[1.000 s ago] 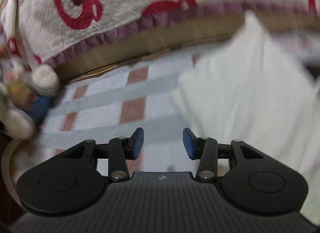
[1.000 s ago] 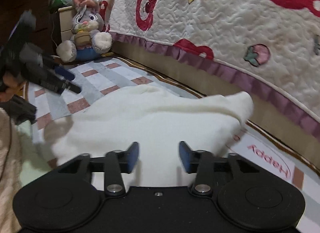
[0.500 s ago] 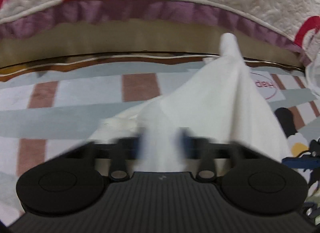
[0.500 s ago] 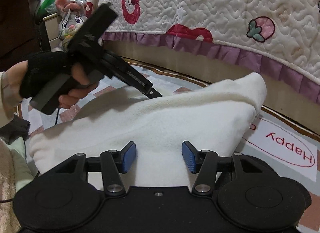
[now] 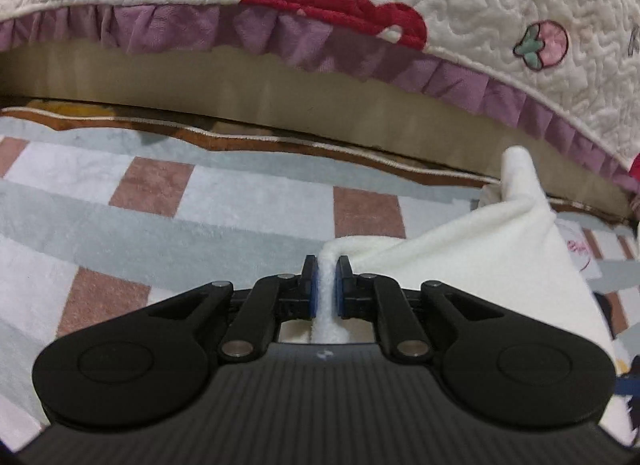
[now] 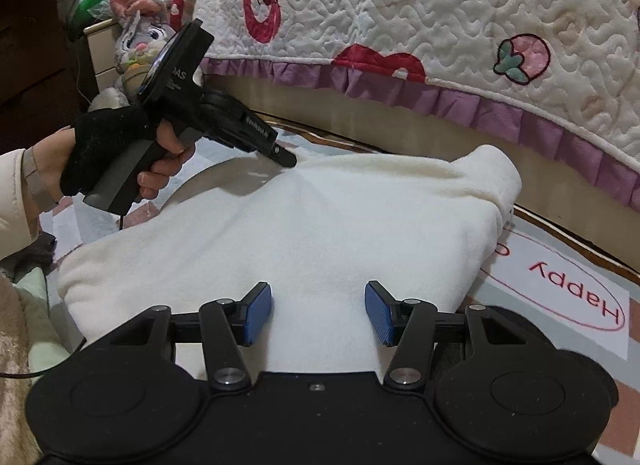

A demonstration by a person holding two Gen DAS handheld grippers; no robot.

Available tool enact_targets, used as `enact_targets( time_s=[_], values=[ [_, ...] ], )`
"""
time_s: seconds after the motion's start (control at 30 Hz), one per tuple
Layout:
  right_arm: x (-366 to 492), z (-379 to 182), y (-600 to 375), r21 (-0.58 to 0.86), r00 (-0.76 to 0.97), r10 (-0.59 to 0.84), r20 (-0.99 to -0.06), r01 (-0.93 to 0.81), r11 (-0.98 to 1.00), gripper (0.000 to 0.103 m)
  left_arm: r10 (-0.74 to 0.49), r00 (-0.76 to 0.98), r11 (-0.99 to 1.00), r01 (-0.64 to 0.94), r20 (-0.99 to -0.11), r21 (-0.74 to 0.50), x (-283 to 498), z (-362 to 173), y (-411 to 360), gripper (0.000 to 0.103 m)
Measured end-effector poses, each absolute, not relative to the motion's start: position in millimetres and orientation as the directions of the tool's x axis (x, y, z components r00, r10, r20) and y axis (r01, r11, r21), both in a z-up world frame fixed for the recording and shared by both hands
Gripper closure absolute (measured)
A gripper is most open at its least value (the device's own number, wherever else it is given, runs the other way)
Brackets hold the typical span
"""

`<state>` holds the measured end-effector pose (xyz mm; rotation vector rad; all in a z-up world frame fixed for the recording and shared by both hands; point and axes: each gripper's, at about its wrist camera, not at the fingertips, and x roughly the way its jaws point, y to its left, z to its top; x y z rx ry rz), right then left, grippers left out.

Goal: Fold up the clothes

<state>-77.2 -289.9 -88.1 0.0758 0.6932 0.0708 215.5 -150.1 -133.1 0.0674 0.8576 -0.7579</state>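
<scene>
Two grippers are at work on one cream fleece garment (image 6: 320, 225), which lies in a soft heap on the checked rug (image 5: 160, 225) beside the bed. My left gripper (image 5: 325, 279) has its blue pads pressed together on a ridge of the fleece, which runs up between them and then spreads away toward 3 o'clock in the left wrist view. In the right wrist view I see that same left gripper (image 6: 286, 157) at about 10 o'clock, its tip biting the cloth at the far left edge of the heap, with a gloved hand (image 6: 116, 149) around its grip. My right gripper (image 6: 318, 315) sits spread wide, its pads apart with nothing between them, hovering over the near edge of the garment; I cannot tell whether it touches the fleece. A rolled fold of the garment rises at 2 o'clock, near the bed's purple frill (image 6: 460, 101). Behind, the quilted bedspread (image 6: 440, 5) hangs down, and a stuffed rabbit (image 6: 140, 37) sits at 11 o'clock. Red "Happy" lettering (image 6: 576, 297) shows on the rug at 3 o'clock.
</scene>
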Motion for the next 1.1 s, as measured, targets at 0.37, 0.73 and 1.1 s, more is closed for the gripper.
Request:
enact_targets(
  time_s=[0.37,0.73,1.1],
  values=[
    [-93.2,-94.1,-230.9,-0.047,0.707,0.160,-0.689,-0.263,0.963,0.031,-0.660,0.420,0.671,0.703,-0.622,-0.237,201.6,-97.1,-134.4,0.072],
    [-98.2,-95.3,-215.3,-0.167,0.732,0.102,-0.674,-0.285,0.944,0.031,-0.564,0.351,0.722,0.648,-0.747,-0.241,215.8,-121.9,-135.2,0.077],
    [-90.3,-96.7,-229.4,-0.045,0.732,0.144,-0.666,-0.232,0.972,0.030,-0.645,0.260,0.741,0.443,-0.719,-0.505,225.5,-149.1,-71.7,0.055]
  ],
)
